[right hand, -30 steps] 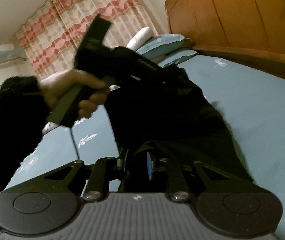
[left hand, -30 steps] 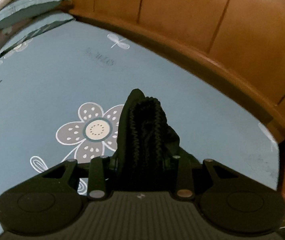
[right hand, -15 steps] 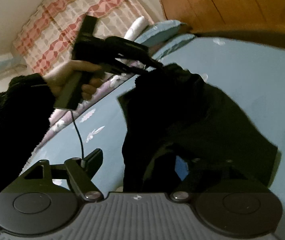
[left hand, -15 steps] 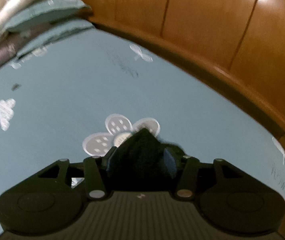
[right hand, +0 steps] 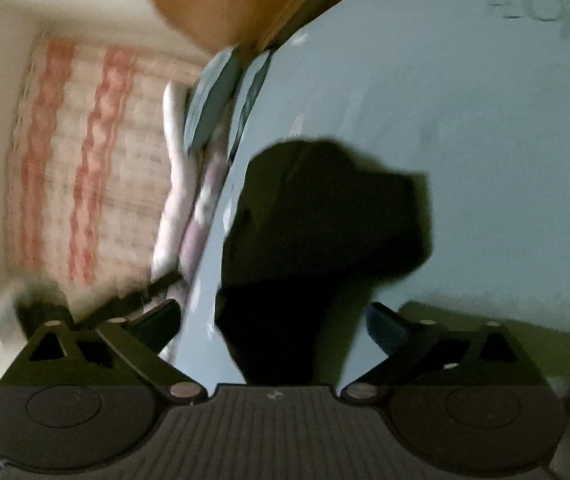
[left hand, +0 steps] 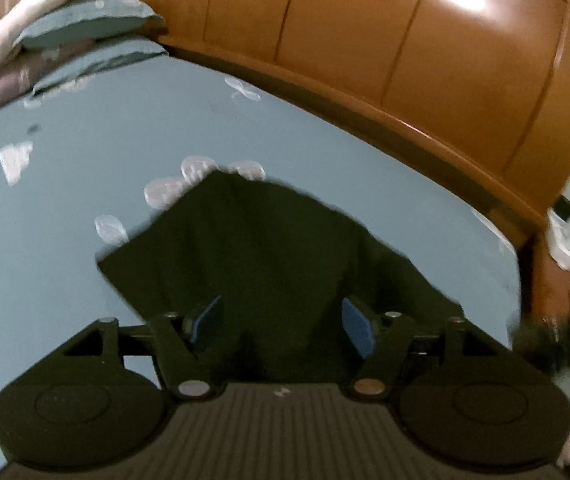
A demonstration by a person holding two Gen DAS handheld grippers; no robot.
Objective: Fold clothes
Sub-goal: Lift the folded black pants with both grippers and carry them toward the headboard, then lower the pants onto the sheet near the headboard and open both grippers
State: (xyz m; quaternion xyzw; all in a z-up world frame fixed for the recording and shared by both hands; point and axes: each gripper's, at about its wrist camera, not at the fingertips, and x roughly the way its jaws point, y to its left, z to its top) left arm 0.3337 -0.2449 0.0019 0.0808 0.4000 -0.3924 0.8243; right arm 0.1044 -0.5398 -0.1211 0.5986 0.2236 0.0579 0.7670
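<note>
Your left claw (left hand: 281, 322) is spread wide, empty, with the black garment (left hand: 269, 240) lying flat on the bed (left hand: 65, 200) just ahead, toward the wooden headboard (left hand: 405, 40) edge. Your right claw (right hand: 273, 326) is also wide apart over the same garment; that view is blurred

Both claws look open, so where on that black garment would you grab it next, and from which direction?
Probably the pointed far corner of the black garment, coming in low from the headboard side. That corner lies flat and alone on the blue sheet, so the left gripper could pinch one edge cleanly. The bunched middle looks thicker. The right gripper is open too.
</note>
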